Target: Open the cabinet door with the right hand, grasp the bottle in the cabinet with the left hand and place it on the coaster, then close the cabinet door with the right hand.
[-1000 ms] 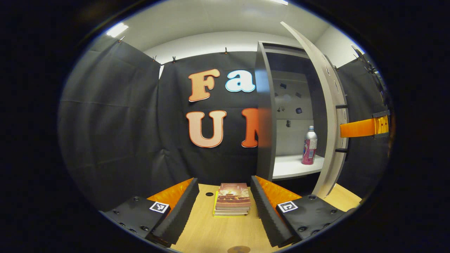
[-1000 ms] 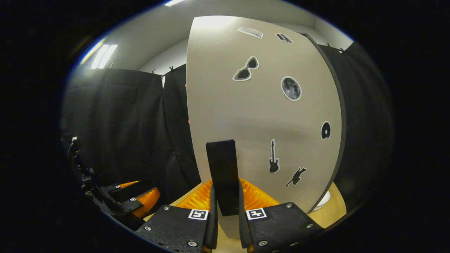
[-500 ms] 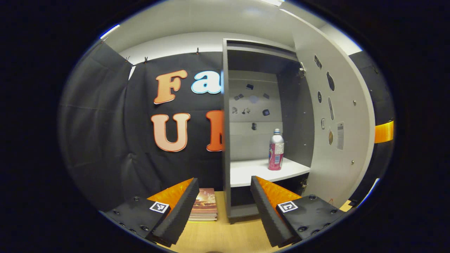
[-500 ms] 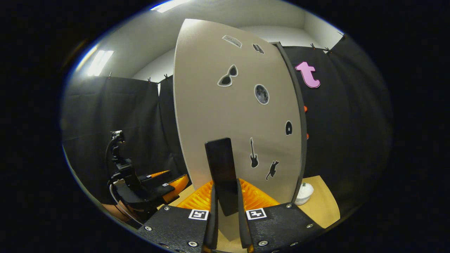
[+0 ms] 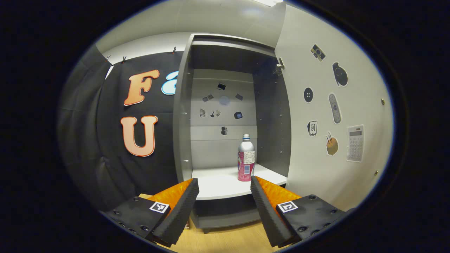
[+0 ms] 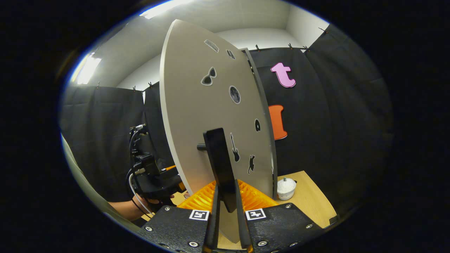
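Right gripper view: right hand-held gripper [image 6: 226, 211] seemingly clamps door handle [image 6: 218, 165]; left hand-held gripper [image 5: 223, 200] gapes.

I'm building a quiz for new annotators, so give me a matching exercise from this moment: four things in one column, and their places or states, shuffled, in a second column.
Things:
1. silver and pink bottle
2. grey cabinet door with stickers
3. left gripper
4. black flat door handle

Places or states:
A. clamped between the right gripper's fingers
B. swung wide open
C. upright on the white cabinet shelf
D. fingers apart, holding nothing, pointed into the cabinet

Pairs: 1-C, 2-B, 3-D, 4-A
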Demonstrator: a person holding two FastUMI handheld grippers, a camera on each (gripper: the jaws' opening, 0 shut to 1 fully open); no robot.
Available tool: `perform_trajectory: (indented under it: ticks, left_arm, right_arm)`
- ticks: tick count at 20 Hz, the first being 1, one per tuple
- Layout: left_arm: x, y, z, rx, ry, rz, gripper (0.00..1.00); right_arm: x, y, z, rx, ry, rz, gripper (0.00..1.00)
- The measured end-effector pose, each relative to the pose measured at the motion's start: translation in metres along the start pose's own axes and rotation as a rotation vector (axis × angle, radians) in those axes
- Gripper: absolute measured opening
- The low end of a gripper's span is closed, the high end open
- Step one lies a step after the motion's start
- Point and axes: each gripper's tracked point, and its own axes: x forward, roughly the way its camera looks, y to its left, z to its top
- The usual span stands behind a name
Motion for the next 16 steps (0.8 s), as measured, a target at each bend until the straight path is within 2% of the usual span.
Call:
perform_trajectory:
  ticks: [7, 8, 9, 11, 16]
  left_arm:
    - [0.068, -0.031, -0.011, -0.013, 0.014, -0.022, 0.92]
    - [0.078, -0.034, -0.011, -0.011, 0.017, -0.022, 0.92]
    - [0.086, -0.035, -0.013, -0.013, 0.017, -0.02, 0.96]
    - [0.107, -0.042, -0.018, -0.033, 0.028, -0.017, 0.92]
    - [0.157, -0.054, -0.033, -0.061, 0.065, -0.013, 0.96]
  right_arm:
    - [-0.003, -0.008, 0.005, 0.006, -0.023, 0.004, 0.23]
    - [-0.003, -0.011, 0.006, 0.002, -0.025, -0.007, 0.23]
    - [-0.003, -0.014, 0.006, 0.001, -0.027, -0.018, 0.24]
    - [-0.001, -0.02, 0.007, 0.007, -0.025, -0.047, 0.24]
    - [-0.001, -0.032, 0.011, 0.017, -0.045, -0.102, 0.24]
